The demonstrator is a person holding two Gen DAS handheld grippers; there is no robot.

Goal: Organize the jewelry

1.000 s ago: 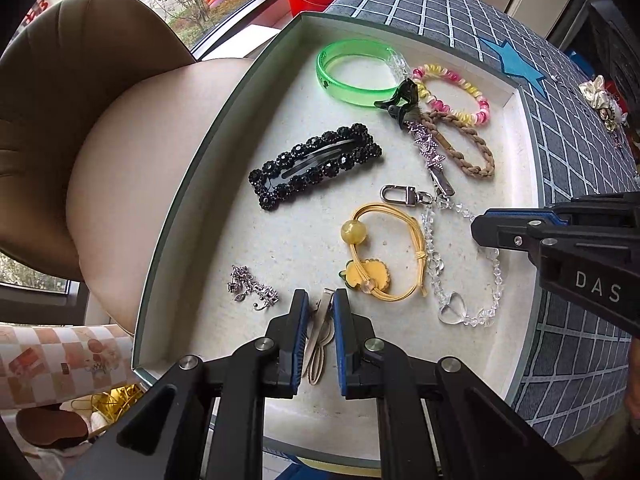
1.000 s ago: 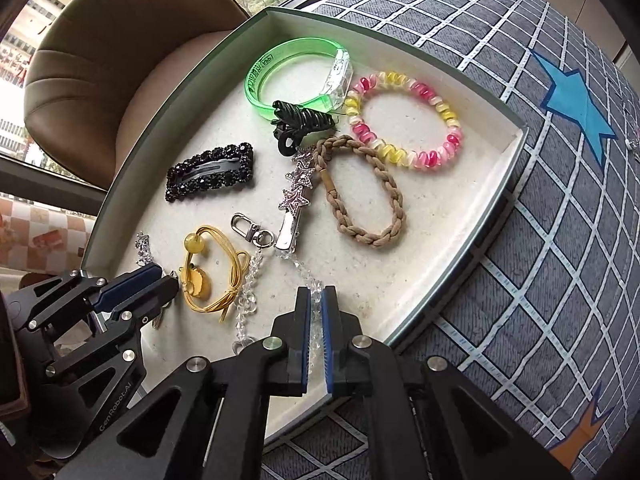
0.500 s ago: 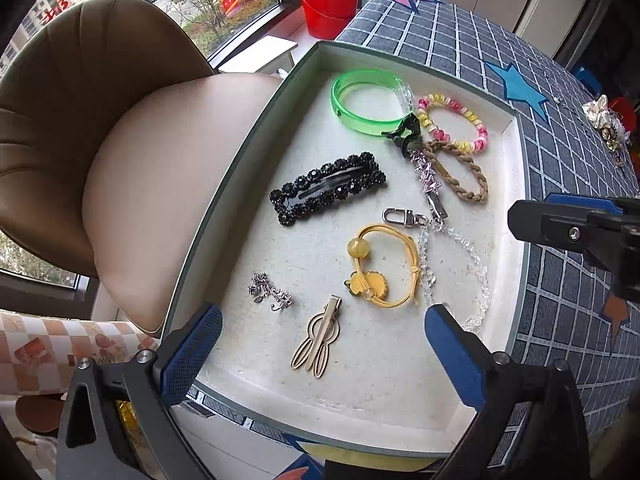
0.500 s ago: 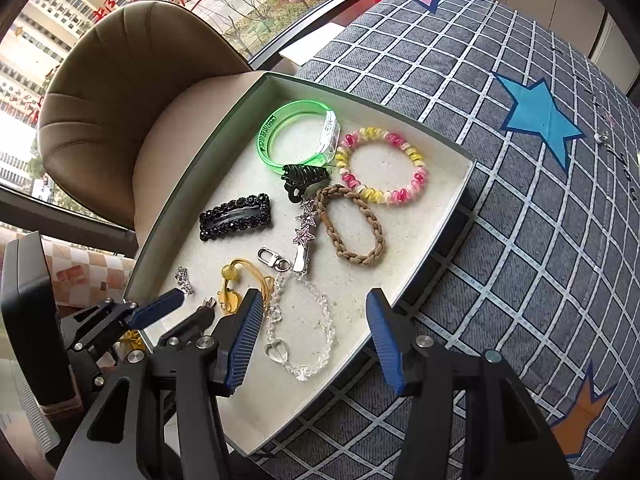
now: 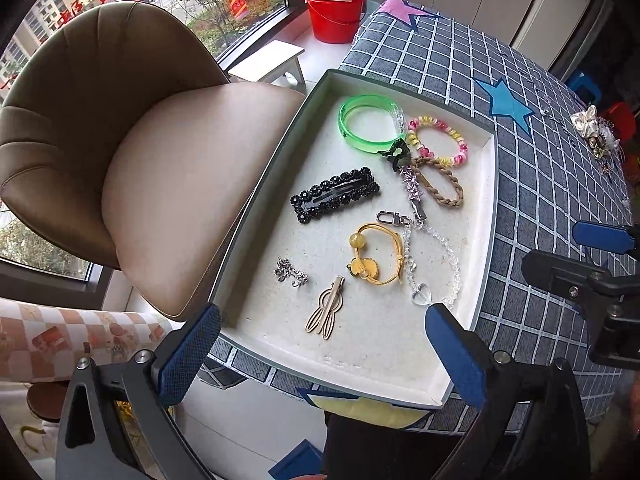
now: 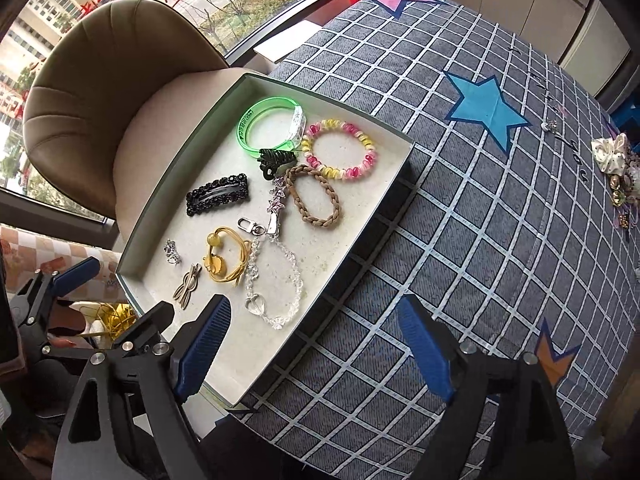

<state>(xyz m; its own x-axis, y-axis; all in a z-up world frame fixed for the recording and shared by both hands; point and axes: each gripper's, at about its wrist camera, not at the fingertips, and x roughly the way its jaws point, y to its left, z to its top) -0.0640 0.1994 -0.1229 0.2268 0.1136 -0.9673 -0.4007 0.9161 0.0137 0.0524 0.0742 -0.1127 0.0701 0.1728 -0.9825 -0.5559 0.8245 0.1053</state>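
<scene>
A shallow white tray (image 5: 490, 184) (image 6: 384, 196) on the checked tablecloth holds several pieces: a green bangle (image 5: 362, 124), a pink-yellow bead bracelet (image 5: 438, 140), a braided tan band (image 5: 440, 184), a black hair clip (image 5: 334, 195), a yellow cord bracelet (image 5: 376, 258), a clear bead bracelet (image 5: 432, 268), a wooden clip (image 5: 326, 312) and a small silver chain (image 5: 290, 274). My left gripper (image 5: 320, 354) is open and empty, above the tray's near edge. My right gripper (image 6: 316, 344) is open and empty, above the tray's near right side.
A tan chair (image 5: 120, 160) stands against the tray's left side. A red bucket (image 5: 336, 16) sits by the window. More loose jewelry and a white scrunchie (image 6: 612, 156) lie at the table's far right. The tray overhangs the table edge.
Both grippers have opened: the left let go of the wooden clip, the right of the clear bead bracelet. Both have pulled back and up from the tray.
</scene>
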